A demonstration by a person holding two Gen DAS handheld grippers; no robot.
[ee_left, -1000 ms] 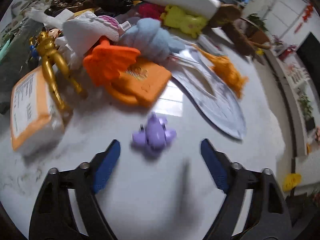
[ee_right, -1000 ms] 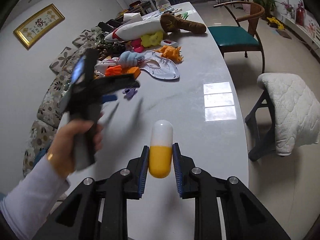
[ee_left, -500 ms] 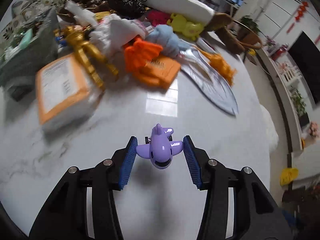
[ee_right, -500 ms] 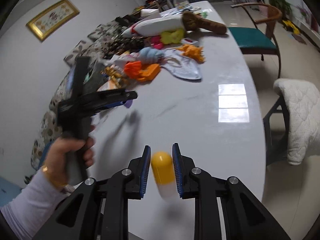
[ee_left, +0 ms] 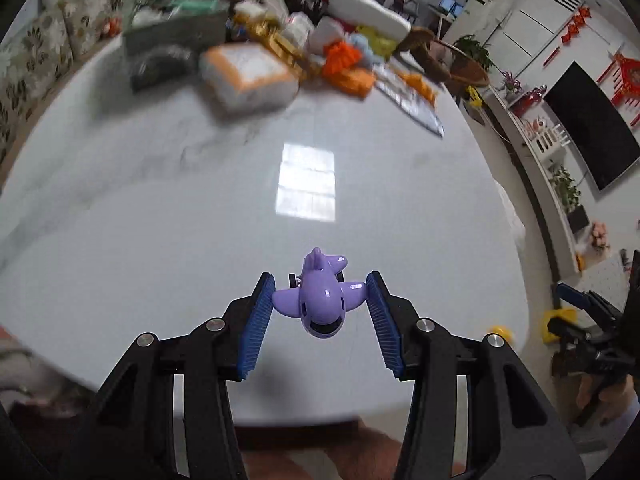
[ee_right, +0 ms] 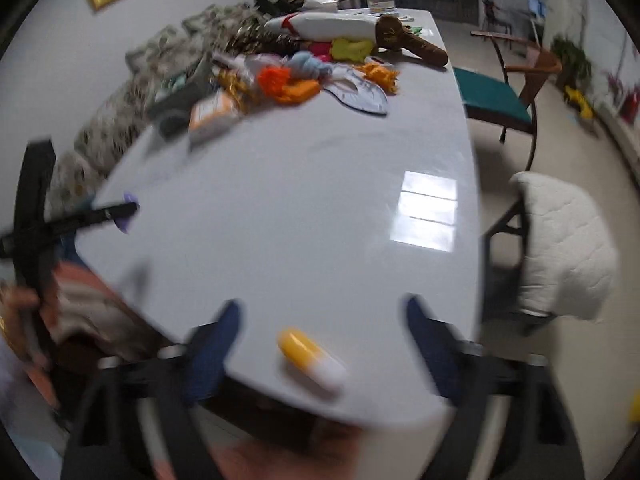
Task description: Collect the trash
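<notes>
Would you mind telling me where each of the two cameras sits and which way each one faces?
Left wrist: rides the left gripper, looking along its fingers across the white table toward the toy pile; its pads clamp the purple toy plane.
Right wrist: rides the right gripper, open, above the near table edge and the yellow-and-white capsule; the left hand shows at its left.
Shared: table, pile, plane, capsule, and each view catches the other gripper.
</notes>
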